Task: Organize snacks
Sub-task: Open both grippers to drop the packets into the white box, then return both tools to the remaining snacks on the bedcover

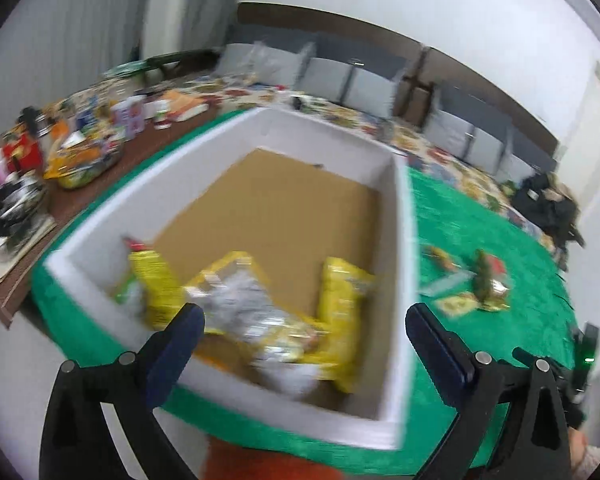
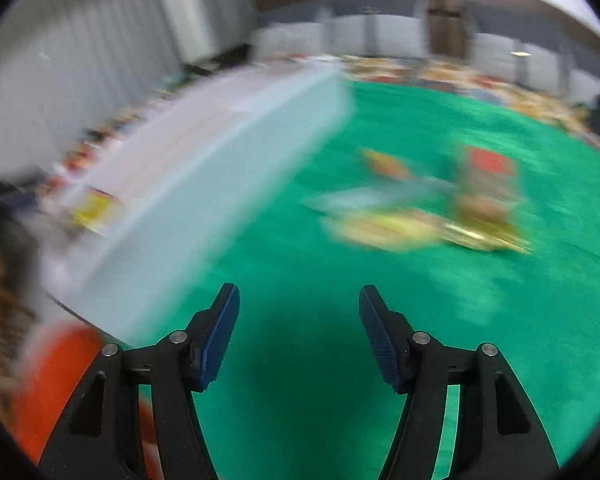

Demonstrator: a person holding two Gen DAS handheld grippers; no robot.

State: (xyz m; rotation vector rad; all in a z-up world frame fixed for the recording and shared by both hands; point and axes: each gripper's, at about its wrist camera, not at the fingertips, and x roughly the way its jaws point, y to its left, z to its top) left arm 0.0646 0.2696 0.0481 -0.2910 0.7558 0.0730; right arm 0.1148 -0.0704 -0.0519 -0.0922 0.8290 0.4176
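— Currently mid-sort: yellow snack packets (image 1: 260, 304) lying in white box (image 1: 400, 240), lower centre. Left gripper (image 1: 304, 328) spread, empty.

— Noted. Right gripper (image 2: 299, 320) likewise released; loose snacks (image 2: 420, 208) remaining on green counter (image 2: 300, 264), centre right. Next: reaching, clean pinch.

walls (image 1: 440, 8): white | curtain (image 1: 80, 40): grey, left | grey cushions (image 1: 328, 76): along far wall
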